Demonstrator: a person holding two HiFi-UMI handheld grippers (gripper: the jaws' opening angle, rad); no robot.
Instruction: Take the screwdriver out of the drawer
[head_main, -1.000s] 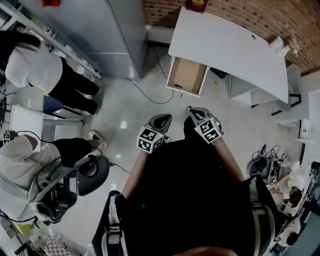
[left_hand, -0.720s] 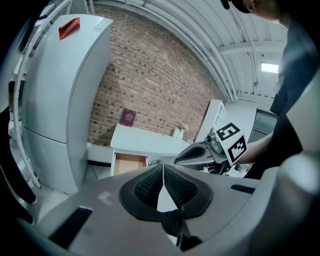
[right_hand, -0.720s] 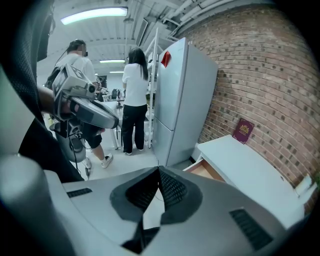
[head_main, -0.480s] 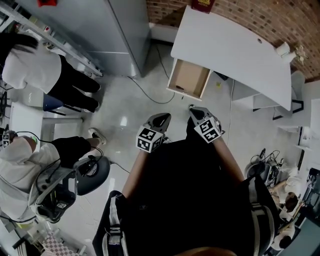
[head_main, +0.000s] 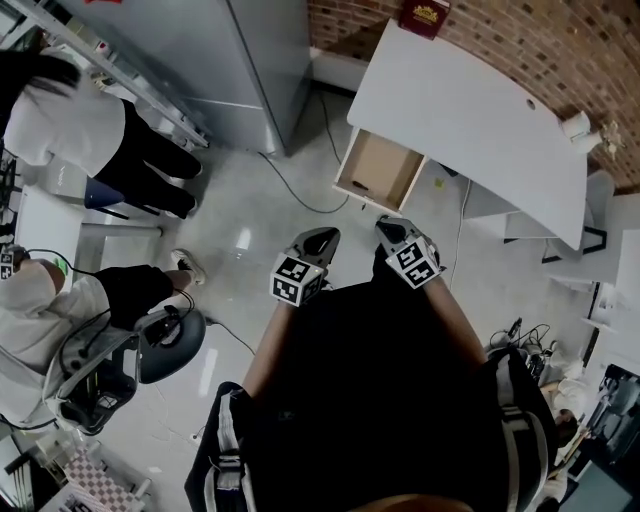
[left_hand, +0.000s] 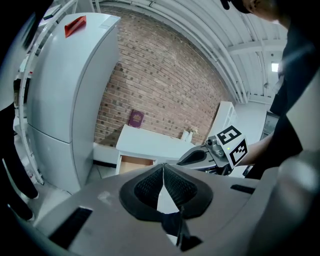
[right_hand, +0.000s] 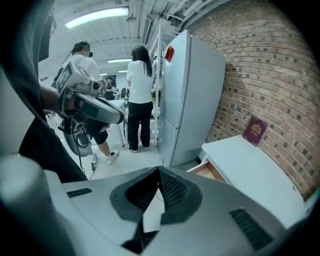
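The open drawer (head_main: 378, 168) hangs out of the white desk (head_main: 470, 110), at about 12 o'clock from both grippers. There's a small dark speck (head_main: 360, 185) at its near edge, too tiny to say if that's the screwdriver. The left gripper (head_main: 320, 238) and right gripper (head_main: 386, 226) sit side by side close to the person's chest, well short of the drawer. On both, the jaws are pressed together at the tips with nothing between them. A maroon book (head_main: 424, 16) lies on the desk at 1 o'clock, there's a grey fridge (head_main: 240, 50) at 11, and two people (head_main: 60, 130) at 9.
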